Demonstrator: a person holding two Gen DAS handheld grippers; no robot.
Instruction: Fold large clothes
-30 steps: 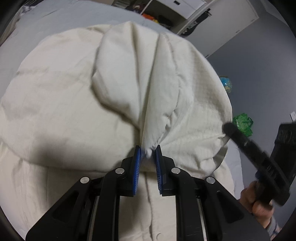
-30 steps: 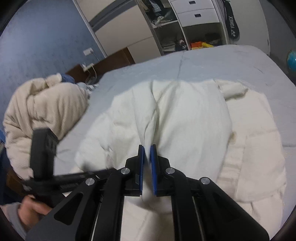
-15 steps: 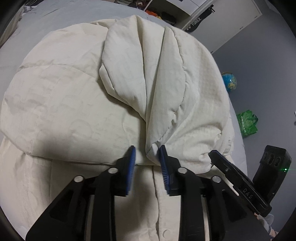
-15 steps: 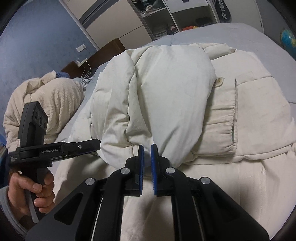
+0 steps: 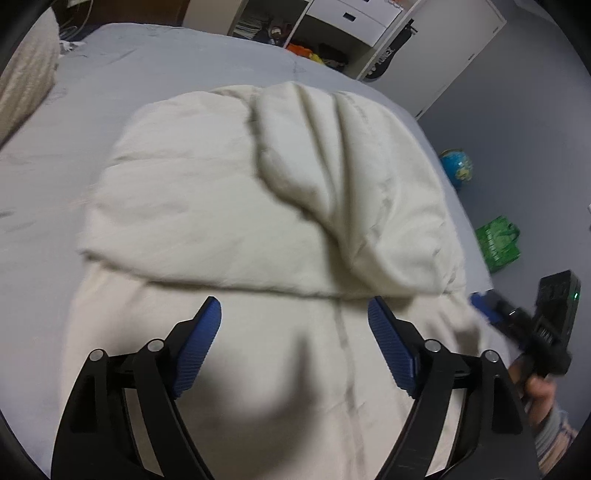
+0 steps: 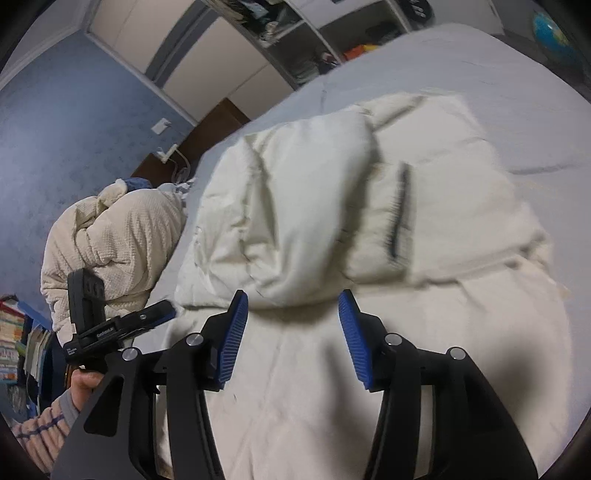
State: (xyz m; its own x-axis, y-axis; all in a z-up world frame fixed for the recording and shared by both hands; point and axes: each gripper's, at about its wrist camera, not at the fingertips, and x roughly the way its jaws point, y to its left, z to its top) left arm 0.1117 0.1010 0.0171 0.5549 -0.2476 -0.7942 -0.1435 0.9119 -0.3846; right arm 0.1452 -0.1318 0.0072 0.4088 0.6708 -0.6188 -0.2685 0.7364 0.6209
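A large cream padded coat lies on the grey bed, its far half folded back over the near half; it also shows in the right wrist view with a dark pocket slit. My left gripper is open and empty, just short of the fold's edge. My right gripper is open and empty, at the fold's near edge. Each gripper shows at the side of the other's view, the right one and the left one.
The grey bed sheet extends around the coat. A bundled cream robe sits at the bed's left. A globe and a green bag stand on the floor at the right. Shelves and wardrobe are at the back.
Both grippers were shut on the coat's fabric and have let go and opened wide. The lifted part has dropped into a fold over the near half, and both grippers have drawn back.
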